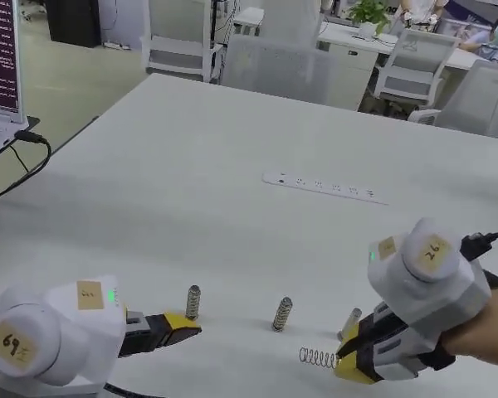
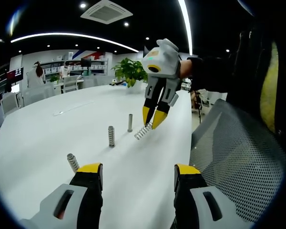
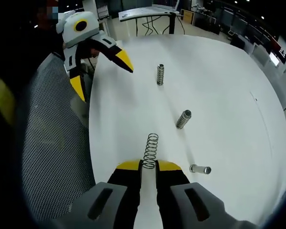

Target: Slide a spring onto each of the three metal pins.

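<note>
Three metal pins stand in a row near the table's front edge. The left pin (image 1: 192,303) and the middle pin (image 1: 282,313) each carry a spring. The right pin (image 1: 350,322) is bare, as the right gripper view confirms for this pin (image 3: 200,169). My right gripper (image 1: 344,358) is shut on one end of a loose spring (image 1: 319,356), which sticks out level just in front of the bare pin. That held spring (image 3: 151,150) pokes out beyond the shut jaws (image 3: 148,165). My left gripper (image 1: 183,327) hovers open beside the left pin with nothing between its jaws (image 2: 138,174).
A white power strip (image 1: 324,186) lies mid-table. A laptop (image 1: 0,75) with a black cable (image 1: 25,166) sits at the far left. Office chairs (image 1: 415,62) stand beyond the far edge. A mesh chair (image 2: 238,162) is close behind the front edge.
</note>
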